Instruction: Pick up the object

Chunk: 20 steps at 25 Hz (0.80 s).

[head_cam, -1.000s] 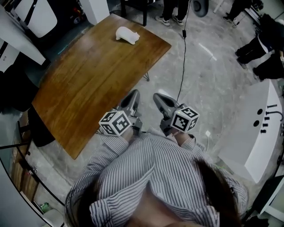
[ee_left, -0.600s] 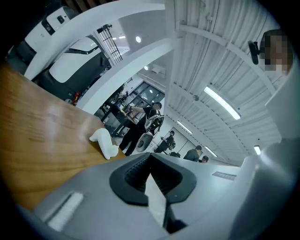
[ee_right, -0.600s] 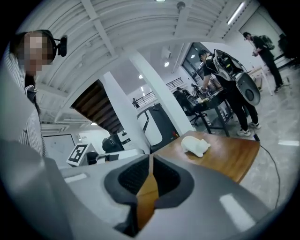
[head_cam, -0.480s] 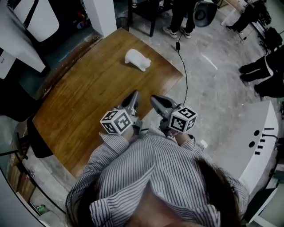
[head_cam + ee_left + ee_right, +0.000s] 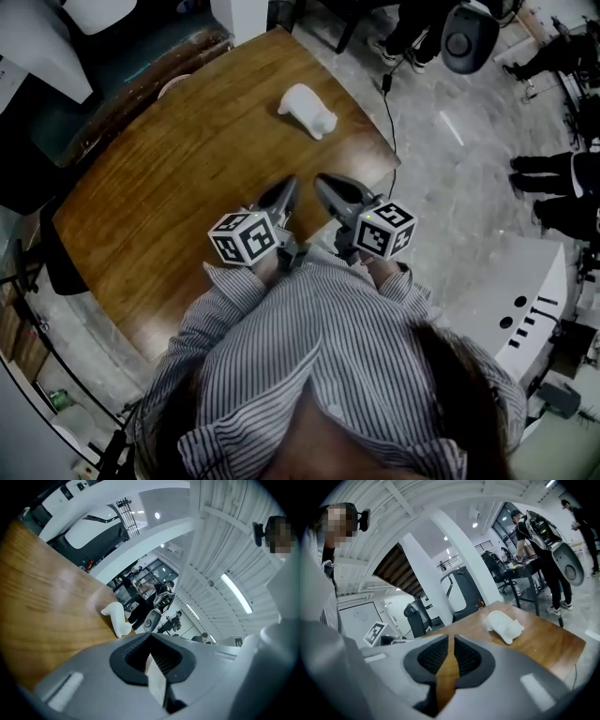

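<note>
A white animal-shaped figure (image 5: pixel 307 110) lies on its side near the far right corner of the wooden table (image 5: pixel 159 197). It also shows as the figure (image 5: pixel 116 618) in the left gripper view and the figure (image 5: pixel 505 626) in the right gripper view, well ahead of both. My left gripper (image 5: pixel 286 185) and right gripper (image 5: pixel 323 181) are held side by side over the table's near right edge, pointing at the figure and apart from it. The left gripper (image 5: pixel 150 637) has its jaws together, holding nothing. The right gripper (image 5: pixel 450 641) shows only a thin slit, with nothing in it.
A black cable (image 5: pixel 390 122) runs across the grey floor right of the table. People's legs (image 5: pixel 403 28) and a round grey device (image 5: pixel 464 37) stand beyond the far corner. White furniture (image 5: pixel 525 300) is at the right, a dark chair (image 5: pixel 56 262) at the table's left.
The table and the white figure have come closer in the head view. Both grippers, earlier over the floor beside the table, now reach over its edge.
</note>
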Each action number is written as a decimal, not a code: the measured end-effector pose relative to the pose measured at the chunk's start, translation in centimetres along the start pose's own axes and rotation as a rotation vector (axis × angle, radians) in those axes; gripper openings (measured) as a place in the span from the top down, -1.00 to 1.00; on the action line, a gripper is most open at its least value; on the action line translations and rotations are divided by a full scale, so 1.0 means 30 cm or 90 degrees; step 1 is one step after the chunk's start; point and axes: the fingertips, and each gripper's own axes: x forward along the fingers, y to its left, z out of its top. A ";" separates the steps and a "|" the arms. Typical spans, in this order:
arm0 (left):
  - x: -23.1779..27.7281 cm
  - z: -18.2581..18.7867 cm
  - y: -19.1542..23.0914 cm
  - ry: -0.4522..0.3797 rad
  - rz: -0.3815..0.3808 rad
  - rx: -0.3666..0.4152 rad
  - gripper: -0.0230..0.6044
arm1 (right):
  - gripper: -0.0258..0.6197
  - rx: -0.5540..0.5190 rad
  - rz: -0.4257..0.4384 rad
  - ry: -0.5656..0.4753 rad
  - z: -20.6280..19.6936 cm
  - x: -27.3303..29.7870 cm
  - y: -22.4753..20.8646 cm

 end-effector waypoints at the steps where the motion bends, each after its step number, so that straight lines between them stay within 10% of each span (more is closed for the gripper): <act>1: 0.007 0.007 0.016 -0.004 0.010 -0.004 0.92 | 0.83 -0.001 0.005 0.010 0.007 0.018 -0.012; 20: 0.213 0.030 0.224 -0.027 0.084 -0.074 0.92 | 0.30 -0.229 -0.033 0.206 0.139 0.388 -0.406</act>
